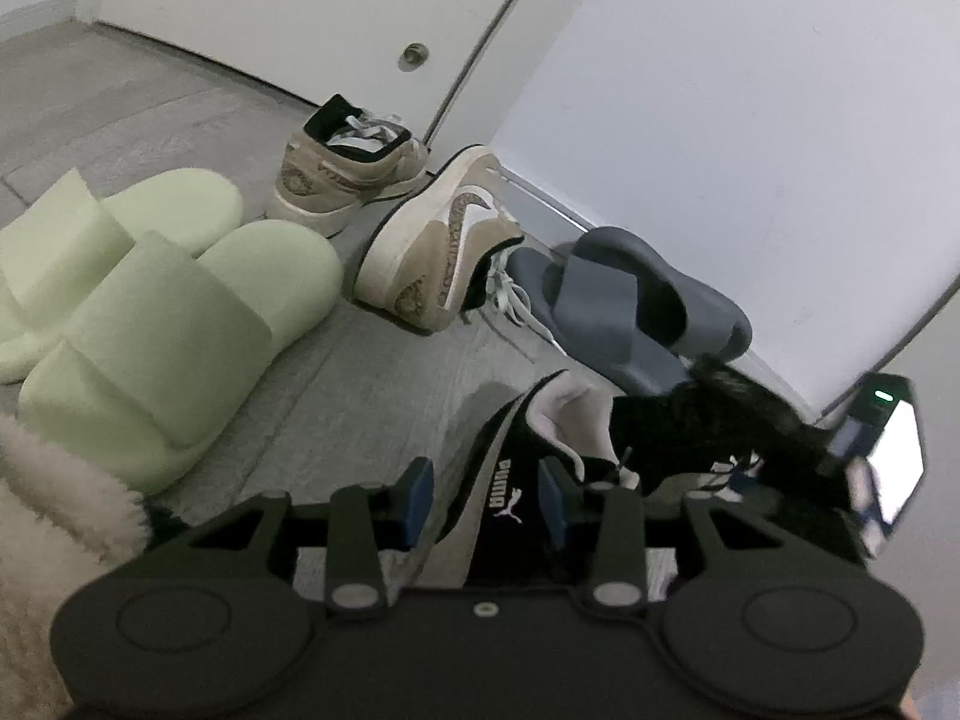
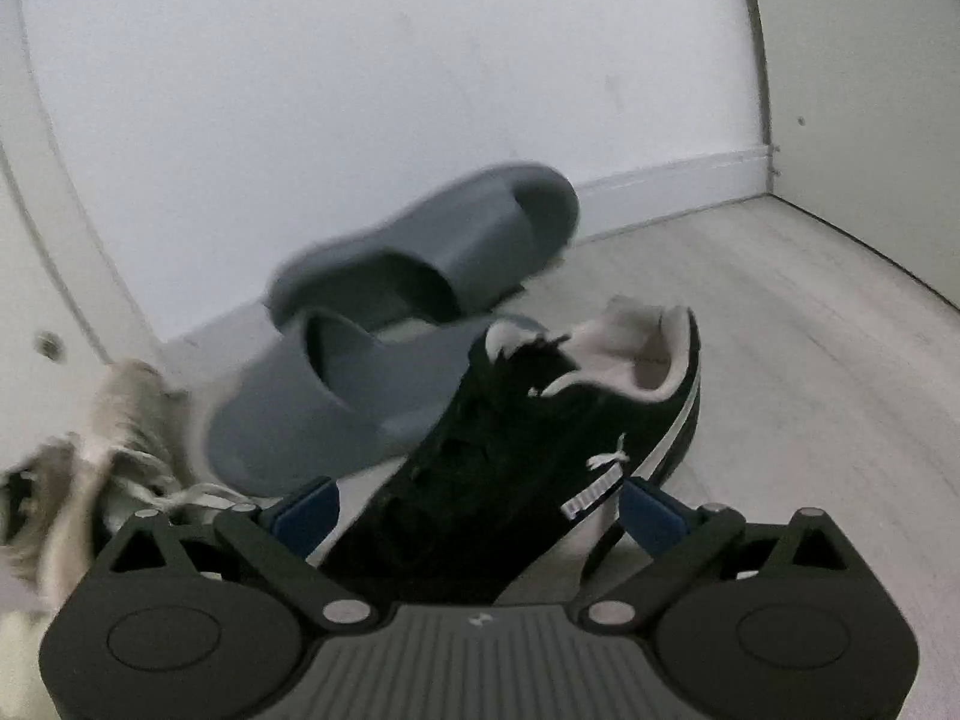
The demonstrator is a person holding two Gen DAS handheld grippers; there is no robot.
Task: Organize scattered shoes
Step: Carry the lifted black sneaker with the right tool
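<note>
In the left wrist view my left gripper is shut on the heel of a black Puma sneaker with a grey sole, low over the floor. A second black Puma sneaker lies toe-first between the blue pads of my right gripper, which is shut on it; its heel points away. That sneaker and the right gripper show blurred at the right of the left view.
A pair of pale green slides sits on the left. Two tan sneakers lie near the white door, one on its side. Two grey slides rest by the wall. A fleece sleeve is at lower left.
</note>
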